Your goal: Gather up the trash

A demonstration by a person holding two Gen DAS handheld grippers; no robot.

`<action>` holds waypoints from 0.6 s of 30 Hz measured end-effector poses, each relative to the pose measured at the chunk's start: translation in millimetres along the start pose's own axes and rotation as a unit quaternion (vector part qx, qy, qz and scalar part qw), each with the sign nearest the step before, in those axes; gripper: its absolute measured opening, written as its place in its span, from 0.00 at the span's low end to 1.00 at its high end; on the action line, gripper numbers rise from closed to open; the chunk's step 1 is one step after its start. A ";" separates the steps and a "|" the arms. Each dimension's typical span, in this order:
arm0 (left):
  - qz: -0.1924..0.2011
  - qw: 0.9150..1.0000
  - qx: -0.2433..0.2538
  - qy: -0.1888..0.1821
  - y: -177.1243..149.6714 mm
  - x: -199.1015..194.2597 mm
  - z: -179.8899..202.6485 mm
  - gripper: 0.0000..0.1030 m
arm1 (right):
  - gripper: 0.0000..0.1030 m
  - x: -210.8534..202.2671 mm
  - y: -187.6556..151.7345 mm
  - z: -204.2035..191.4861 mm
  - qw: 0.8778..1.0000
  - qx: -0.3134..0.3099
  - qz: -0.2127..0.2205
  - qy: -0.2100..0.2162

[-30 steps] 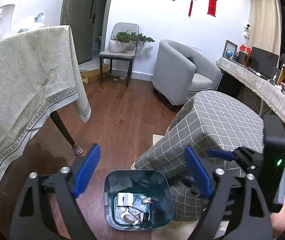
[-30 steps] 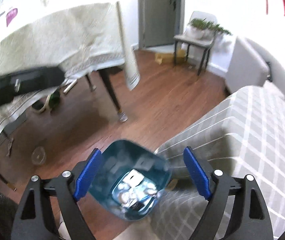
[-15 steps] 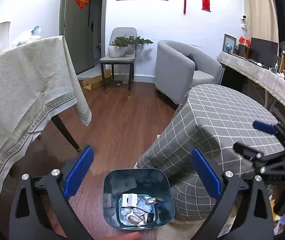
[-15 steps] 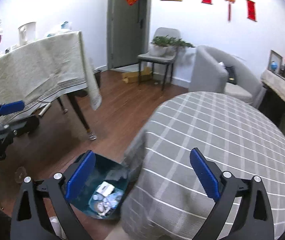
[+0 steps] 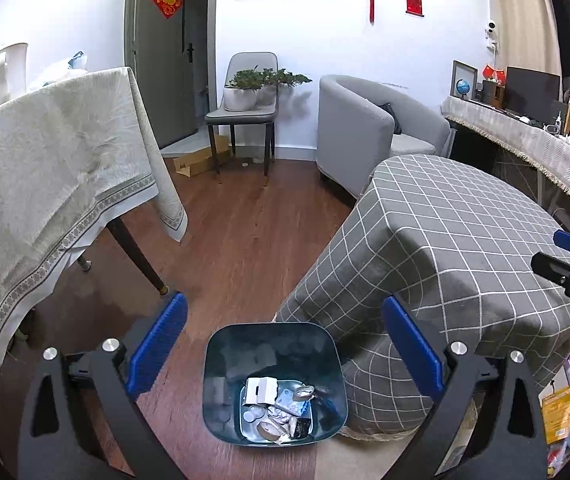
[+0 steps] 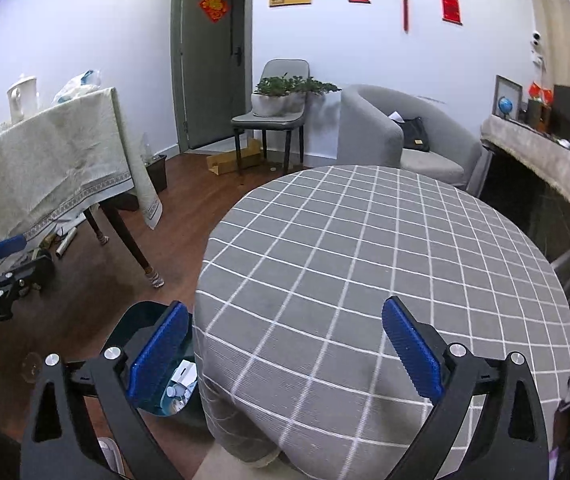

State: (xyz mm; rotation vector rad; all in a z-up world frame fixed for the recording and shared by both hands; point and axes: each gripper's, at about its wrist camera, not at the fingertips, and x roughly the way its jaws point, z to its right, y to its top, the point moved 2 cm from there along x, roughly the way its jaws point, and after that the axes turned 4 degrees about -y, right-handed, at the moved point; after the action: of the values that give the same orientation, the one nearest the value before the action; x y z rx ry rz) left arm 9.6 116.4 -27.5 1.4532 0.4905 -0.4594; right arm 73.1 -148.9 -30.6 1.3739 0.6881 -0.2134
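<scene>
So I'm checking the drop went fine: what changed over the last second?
The right gripper swung from over the bin to above the checked table, its empty jaws opening. The left gripper opened a little wider. The bin and its trash stayed put.

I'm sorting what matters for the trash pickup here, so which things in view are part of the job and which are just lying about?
Job: trash bin, the litter inside it, left gripper, right gripper.

Lying about: checked table, armchair, potted plant, kettle.
</scene>
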 end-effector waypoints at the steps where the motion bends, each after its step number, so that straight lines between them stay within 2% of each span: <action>1: 0.001 1.000 0.001 0.001 -0.3 0.0 1.0 0.97 | 0.96 -1.5 -0.2 1.8 1.000 0.001 0.001 0.000; 18: 0.005 1.000 -0.005 0.008 0.7 0.6 4.2 0.97 | 0.96 -7.7 1.1 -1.7 1.000 -0.010 0.012 0.027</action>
State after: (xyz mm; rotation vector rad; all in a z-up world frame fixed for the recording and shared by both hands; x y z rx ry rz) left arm 10.7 112.3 -27.0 1.4493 0.4970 -0.4364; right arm 67.1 -148.9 -25.4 1.3729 0.7158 -0.1499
